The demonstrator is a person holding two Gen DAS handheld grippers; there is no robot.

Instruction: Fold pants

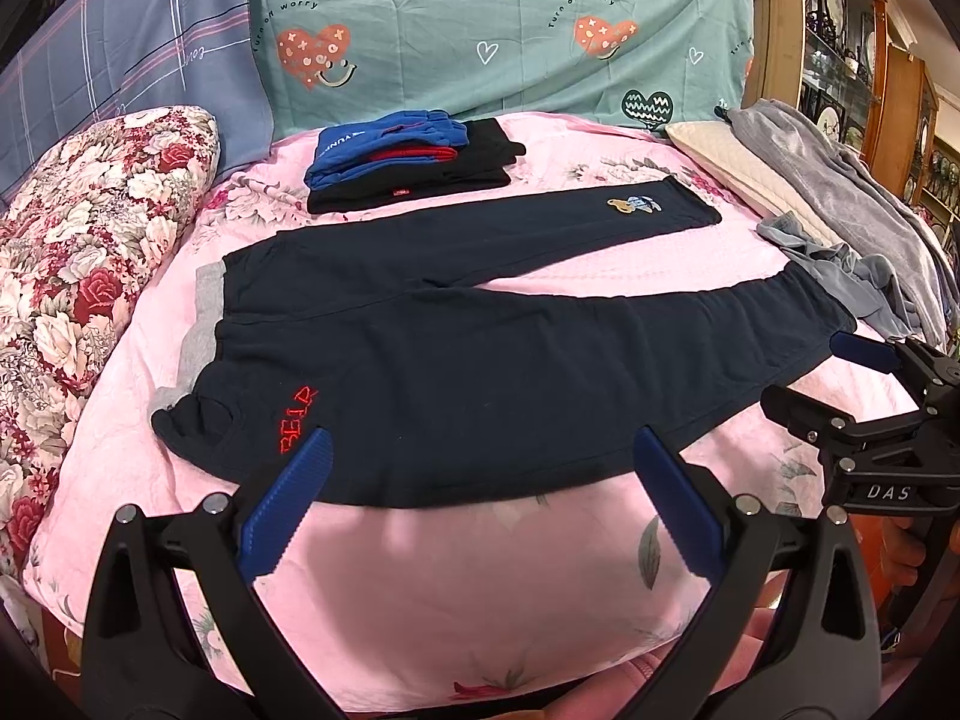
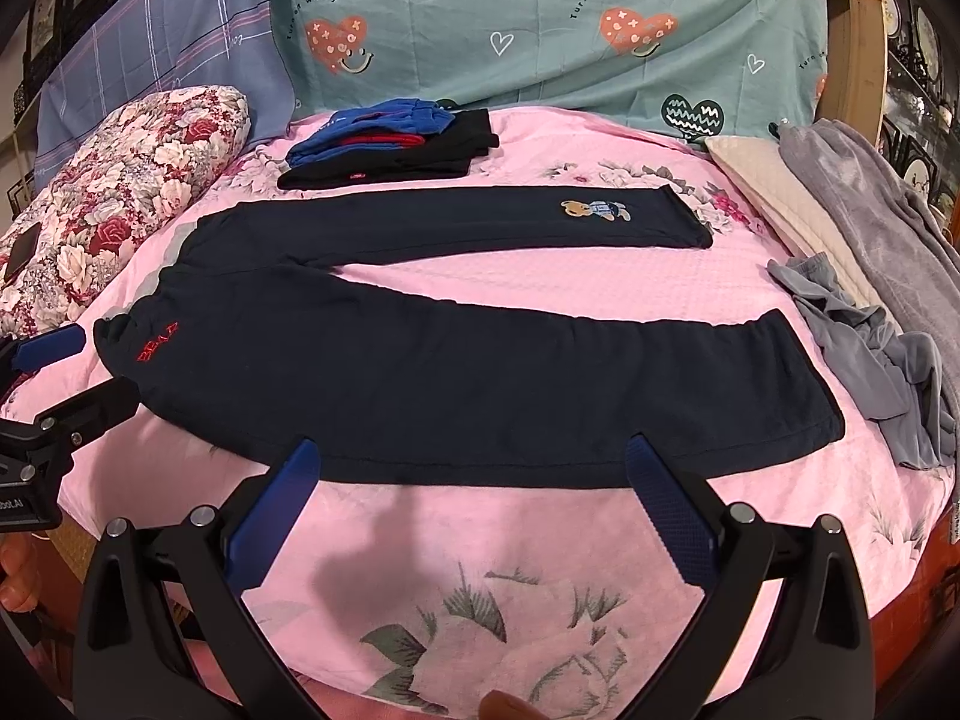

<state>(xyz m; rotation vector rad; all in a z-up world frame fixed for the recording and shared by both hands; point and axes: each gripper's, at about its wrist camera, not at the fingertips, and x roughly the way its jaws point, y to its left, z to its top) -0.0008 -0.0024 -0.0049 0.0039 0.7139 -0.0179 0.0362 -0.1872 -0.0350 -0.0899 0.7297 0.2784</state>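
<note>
Both tongs point(image 1: 480, 501) point(image 2: 474, 501) gape wide, empty, above pants point(image 1: 480, 348).

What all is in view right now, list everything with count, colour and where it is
Pants: one, navy, spread flat mid-bed, legs apart, waistband left.
Folded clothes: one stack, blue, red, black, behind the pants.
Floral pillow: one, red and white, left.
Grey garment: one, crumpled, right.
Cream pillow: one, right, under a grey blanket.
Bedspread: pink.
Left gripper: open, near pants edge.
Right gripper: open, near pants edge.
</note>
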